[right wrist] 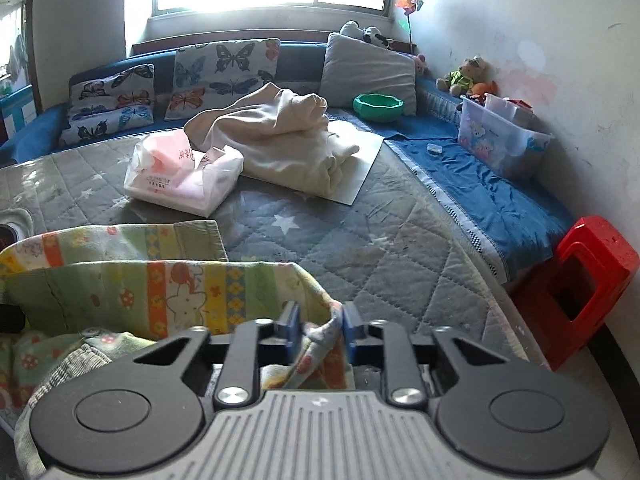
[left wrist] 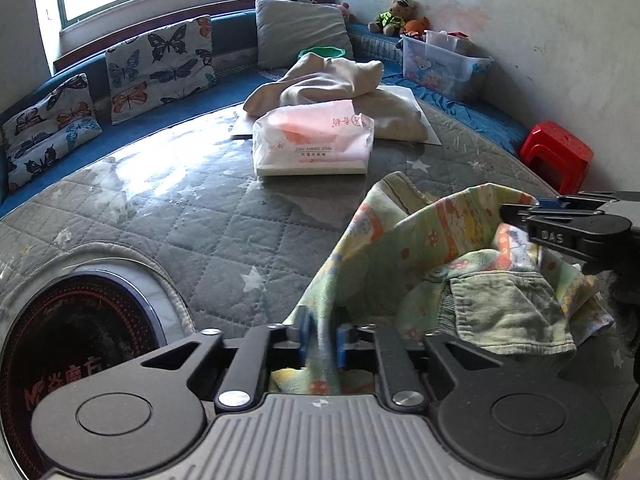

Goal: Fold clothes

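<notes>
A small green patterned garment (left wrist: 404, 256) with orange and yellow cartoon stripes lies bunched on the grey quilted table cover (left wrist: 192, 216). My left gripper (left wrist: 322, 338) is shut on its near left edge, the cloth pinched between the blue pads. The right gripper (left wrist: 520, 206) enters from the right in the left wrist view, clamped on the garment's raised far edge. Seen from the right wrist, the same garment (right wrist: 132, 292) spreads to the left, and my right gripper (right wrist: 318, 332) is shut on a fold of its corner. A green pocket panel (left wrist: 508, 304) shows inside the bundle.
A cream garment (right wrist: 288, 136) lies heaped on a white sheet (right wrist: 360, 160) farther back, beside a pink-and-white tissue pack (right wrist: 180, 176). A round hob (left wrist: 68, 360) sits at the near left. A red stool (right wrist: 576, 292) stands right of the table; cushions, a green bowl (right wrist: 378, 106) and a plastic box (right wrist: 500, 140) line the bench.
</notes>
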Tool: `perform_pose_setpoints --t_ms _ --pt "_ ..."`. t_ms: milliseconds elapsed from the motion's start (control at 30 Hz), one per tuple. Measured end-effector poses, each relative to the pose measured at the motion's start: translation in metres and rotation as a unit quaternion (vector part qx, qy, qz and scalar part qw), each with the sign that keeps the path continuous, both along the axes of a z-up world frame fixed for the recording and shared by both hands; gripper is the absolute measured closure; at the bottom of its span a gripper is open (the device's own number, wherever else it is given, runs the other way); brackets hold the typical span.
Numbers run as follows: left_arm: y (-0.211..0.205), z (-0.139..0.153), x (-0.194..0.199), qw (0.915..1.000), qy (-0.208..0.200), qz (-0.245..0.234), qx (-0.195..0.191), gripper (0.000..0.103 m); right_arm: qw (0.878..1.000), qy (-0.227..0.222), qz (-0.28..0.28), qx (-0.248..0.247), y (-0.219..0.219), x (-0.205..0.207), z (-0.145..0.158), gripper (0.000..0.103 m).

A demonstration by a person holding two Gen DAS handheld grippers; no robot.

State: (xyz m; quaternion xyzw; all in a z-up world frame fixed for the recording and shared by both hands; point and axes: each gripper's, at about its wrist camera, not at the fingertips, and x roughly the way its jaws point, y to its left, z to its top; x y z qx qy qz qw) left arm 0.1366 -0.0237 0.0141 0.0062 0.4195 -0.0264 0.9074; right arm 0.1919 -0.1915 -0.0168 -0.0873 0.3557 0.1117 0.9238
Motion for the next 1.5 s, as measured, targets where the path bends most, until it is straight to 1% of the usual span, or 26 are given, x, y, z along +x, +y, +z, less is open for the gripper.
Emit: perform_pose_setpoints --t_ms 33,67,167,467,600,700,800,900,1000,1200,1300,1367,1500 --pt "0.002 0.001 -0.001 1.0 0.0 0.001 -0.003 0.096 1.0 -0.004 -0.002 -0.004 0.0 -0.002 0.001 0.093" --pt "0.004 0.001 -0.001 1.0 -0.001 0.002 -0.005 0.098 1.0 -0.008 -0.003 -0.009 0.0 -0.004 0.003 0.094" --pt "0.008 0.006 -0.005 0.9999 -0.007 0.005 -0.006 0.1 1.0 -0.026 -0.008 -0.012 -0.003 -0.014 0.012 0.095" --pt "0.014 0.024 -0.022 0.9995 -0.029 0.005 -0.013 0.101 0.995 -0.098 -0.003 -0.022 -0.014 -0.061 0.058 0.096" --pt "0.018 0.034 -0.031 0.9989 -0.042 0.01 -0.016 0.101 0.992 -0.122 0.002 -0.011 -0.017 -0.078 0.078 0.096" --pt "0.028 0.047 -0.04 0.9978 -0.057 0.018 -0.029 0.101 0.991 -0.137 0.003 0.012 -0.022 -0.094 0.097 0.096" --pt "0.037 0.06 -0.054 0.9966 -0.072 0.016 -0.037 0.101 0.989 -0.146 0.019 0.018 -0.025 -0.115 0.111 0.096" --pt "0.046 0.068 -0.073 0.996 -0.08 0.005 -0.04 0.101 0.988 -0.147 0.039 0.016 -0.028 -0.141 0.119 0.096" --pt "0.05 0.071 -0.094 0.9959 -0.079 -0.011 -0.042 0.101 0.989 -0.139 0.056 0.006 -0.029 -0.167 0.123 0.096" --pt "0.057 0.067 -0.141 0.9956 -0.067 -0.046 -0.047 0.101 0.989 -0.104 0.101 0.001 -0.035 -0.213 0.127 0.096" --pt "0.058 0.062 -0.159 0.9954 -0.054 -0.062 -0.049 0.101 0.989 -0.091 0.113 -0.008 -0.033 -0.23 0.125 0.096" --pt "0.057 0.054 -0.169 0.9958 -0.042 -0.069 -0.042 0.101 0.989 -0.081 0.125 -0.008 -0.029 -0.236 0.123 0.095" --pt "0.059 0.038 -0.184 0.9968 -0.018 -0.068 -0.038 0.101 0.983 -0.064 0.171 -0.001 -0.005 -0.243 0.113 0.093"
